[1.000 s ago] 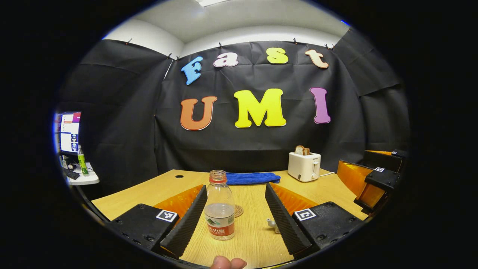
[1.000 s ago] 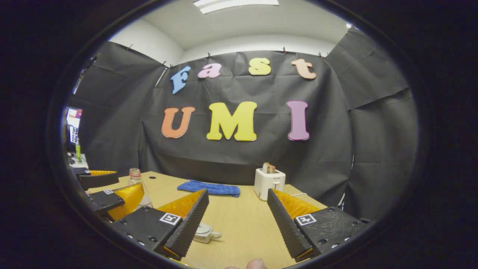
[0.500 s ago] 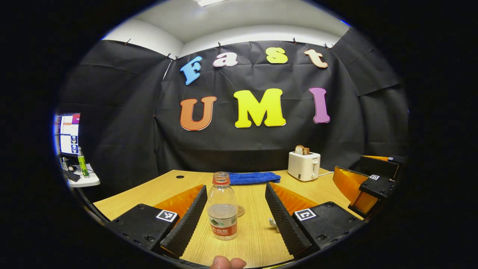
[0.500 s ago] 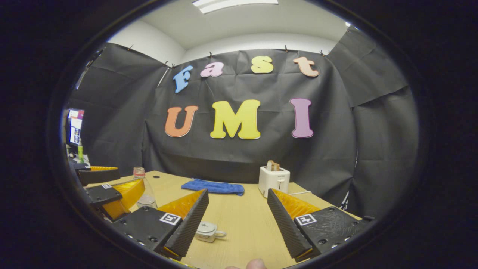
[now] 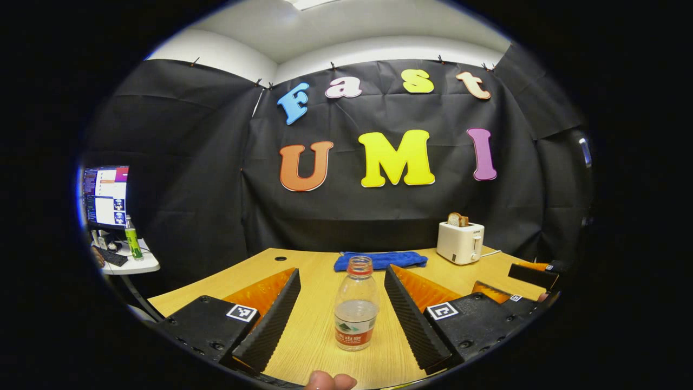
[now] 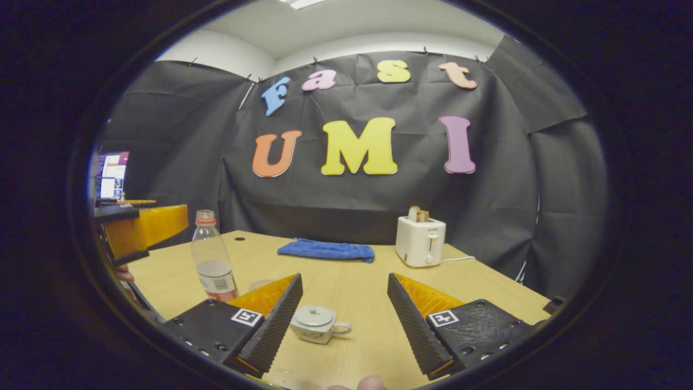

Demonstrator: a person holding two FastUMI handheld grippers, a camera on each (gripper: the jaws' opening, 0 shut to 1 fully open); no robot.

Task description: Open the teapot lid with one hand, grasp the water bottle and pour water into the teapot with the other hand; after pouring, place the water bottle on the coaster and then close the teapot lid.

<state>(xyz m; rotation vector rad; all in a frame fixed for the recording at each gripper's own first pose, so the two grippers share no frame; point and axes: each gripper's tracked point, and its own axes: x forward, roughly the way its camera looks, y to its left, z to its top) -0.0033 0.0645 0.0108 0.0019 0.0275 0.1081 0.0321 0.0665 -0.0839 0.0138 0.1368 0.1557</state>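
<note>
Standing upright near the desk's front edge, the water bottle [image 5: 355,304] is framed dead ahead between the fingers of the wide-open, empty left gripper [image 5: 342,319]. The lidded teapot [image 6: 316,323] is likewise faced by the spread, empty right gripper [image 6: 344,325].

Wood table [image 6: 357,303] w/ teapot [image 6: 316,323], water bottle [image 5: 354,304], blue towel [image 6: 326,250], toaster [image 6: 420,241], coaster [image 6: 261,283].

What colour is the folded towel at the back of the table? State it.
Blue. The towel shows best in the right gripper view, lying beside the toaster.
</note>
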